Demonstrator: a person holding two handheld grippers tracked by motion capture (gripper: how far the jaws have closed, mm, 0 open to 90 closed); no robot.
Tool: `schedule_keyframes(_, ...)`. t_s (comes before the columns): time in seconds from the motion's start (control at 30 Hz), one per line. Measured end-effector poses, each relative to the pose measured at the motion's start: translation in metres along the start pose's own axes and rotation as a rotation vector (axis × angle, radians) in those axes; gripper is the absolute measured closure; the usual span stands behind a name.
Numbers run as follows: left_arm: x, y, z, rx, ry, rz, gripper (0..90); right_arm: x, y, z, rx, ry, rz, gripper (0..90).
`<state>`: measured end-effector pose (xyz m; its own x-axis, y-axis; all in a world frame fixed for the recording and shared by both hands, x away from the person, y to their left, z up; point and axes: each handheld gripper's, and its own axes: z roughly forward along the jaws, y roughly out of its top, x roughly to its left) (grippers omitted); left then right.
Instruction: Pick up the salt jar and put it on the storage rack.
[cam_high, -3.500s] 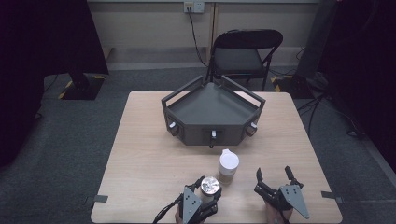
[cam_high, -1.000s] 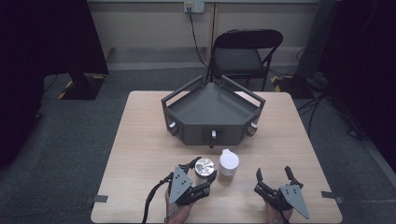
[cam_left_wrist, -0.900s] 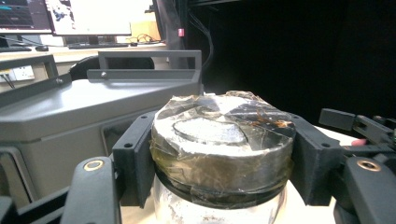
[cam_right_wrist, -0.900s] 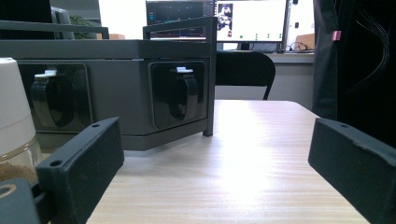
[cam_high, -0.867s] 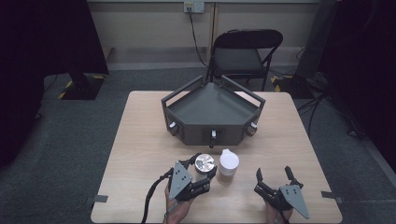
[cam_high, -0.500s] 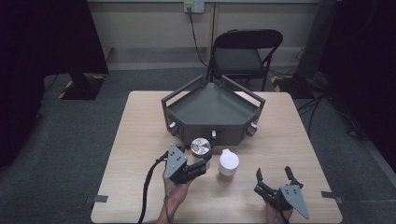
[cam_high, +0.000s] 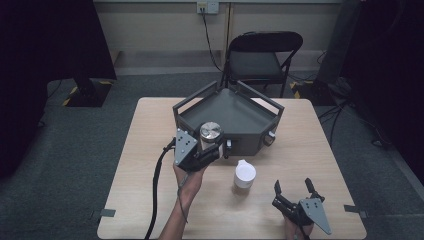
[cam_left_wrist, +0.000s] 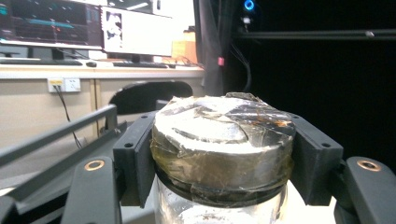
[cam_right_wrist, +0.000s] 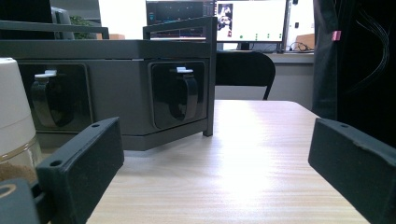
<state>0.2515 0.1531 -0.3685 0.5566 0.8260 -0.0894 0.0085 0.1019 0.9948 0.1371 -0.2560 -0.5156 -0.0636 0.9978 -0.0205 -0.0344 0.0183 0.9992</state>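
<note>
The left gripper holds a glass jar with a taped metal lid, jaws closed on both sides of the lid; in the left gripper view the jar stands upright between the black pads. It hangs just at the near wall of the dark tray, w/ the tray floor ahead and a bit right. Jar's long axis is vertical, lid up. The right gripper rests at the near right of the table, jaws wide, nothing inside. A white-capped jar stands btw. the two hands, nearer to the right one. I judge the left hand is nearer to the tray.
</note>
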Motion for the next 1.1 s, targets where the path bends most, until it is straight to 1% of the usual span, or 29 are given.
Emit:
schedule_keyframes(0.07, -0.002, 0.005, 0.005, 0.002, 0.026, 0.011, 34.4, 0.0, 0.0, 0.0, 0.0, 0.001, 0.0, 2.0)
schedule_keyframes(0.17, -0.005, 0.009, 0.012, -0.004, 0.062, 0.039, 34.4, -0.001, 0.0, 0.0, 0.0, 0.004, 0.0, 2.0)
schedule_keyframes(0.2, -0.006, 0.012, 0.016, 0.001, 0.074, 0.052, 34.3, -0.001, 0.0, 0.0, 0.0, 0.004, 0.0, 2.0)
schedule_keyframes(0.23, -0.005, 0.014, 0.019, 0.003, 0.082, 0.056, 34.3, -0.001, 0.0, 0.0, 0.0, 0.004, 0.0, 2.0)
schedule_keyframes(0.43, -0.003, 0.022, 0.043, 0.009, 0.131, 0.064, 34.4, 0.0, 0.0, 0.0, 0.001, 0.001, 0.001, 2.0)
schedule_keyframes(0.47, -0.003, 0.022, 0.05, 0.007, 0.144, 0.058, 34.4, 0.0, 0.0, 0.0, 0.001, 0.001, 0.001, 2.0)
schedule_keyframes(0.5, -0.002, 0.023, 0.054, 0.015, 0.154, 0.056, 34.4, 0.0, 0.0, 0.0, 0.001, 0.001, 0.001, 2.0)
schedule_keyframes(0.6, -0.003, 0.021, 0.067, 0.016, 0.188, 0.065, 34.4, 0.0, 0.0, 0.0, 0.001, 0.001, 0.001, 2.0)
schedule_keyframes(0.67, -0.002, 0.021, 0.075, 0.024, 0.21, 0.053, 34.4, 0.0, 0.0, 0.0, 0.001, 0.001, 0.001, 2.0)
schedule_keyframes(0.77, 0.0, 0.019, 0.084, 0.034, 0.223, 0.04, 34.4, 0.0, 0.0, 0.0, 0.001, 0.001, 0.001, 2.0)
schedule_keyframes(0.87, 0.0, 0.016, 0.092, 0.055, 0.232, 0.048, 34.4, 0.0, 0.0, 0.0, 0.001, 0.001, 0.001, 2.0)
schedule_keyframes(1.0, 0.002, 0.012, 0.1, 0.07, 0.233, 0.026, 34.3, 0.0, 0.0, 0.0, 0.001, 0.002, 0.001, 2.0)
schedule_keyframes(1.03, 0.003, 0.011, 0.101, 0.072, 0.235, 0.015, 34.3, 0.0, 0.0, 0.0, 0.0, 0.002, 0.001, 2.0)
schedule_keyframes(1.07, 0.004, 0.012, 0.102, 0.077, 0.234, 0.011, 34.3, 0.0, 0.0, 0.0, 0.001, 0.003, 0.001, 2.0)
schedule_keyframes(1.1, 0.004, 0.012, 0.103, 0.082, 0.231, 0.02, 34.3, -0.001, 0.0, 0.0, 0.001, 0.004, 0.002, 2.0)
